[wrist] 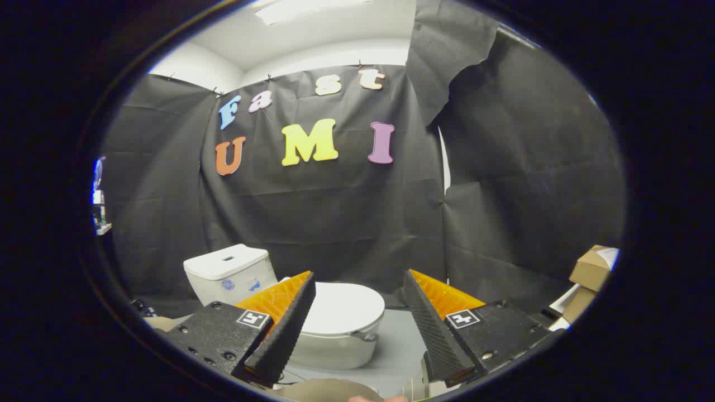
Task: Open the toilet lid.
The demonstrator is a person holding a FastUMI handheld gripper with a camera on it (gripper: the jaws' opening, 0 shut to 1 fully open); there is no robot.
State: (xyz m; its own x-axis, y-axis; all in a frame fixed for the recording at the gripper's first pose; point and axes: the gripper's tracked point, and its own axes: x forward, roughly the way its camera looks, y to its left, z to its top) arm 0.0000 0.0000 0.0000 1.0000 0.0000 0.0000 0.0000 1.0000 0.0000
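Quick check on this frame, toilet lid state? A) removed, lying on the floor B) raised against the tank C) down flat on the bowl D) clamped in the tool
C: the toilet lid lies flat and closed on the bowl, in front of the tank; the tool is open, its fingers spread and short of the lid, touching nothing.

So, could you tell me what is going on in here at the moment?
A person is holding a handheld tool aimed at a white toilet on the booth floor. The tool's fingers are spread open with nothing between them, and the toilet sits beyond them, untouched. The toilet lid is down, so the opening has not started. The tank stands behind the bowl against the black cloth wall, and cardboard boxes sit off to one side.
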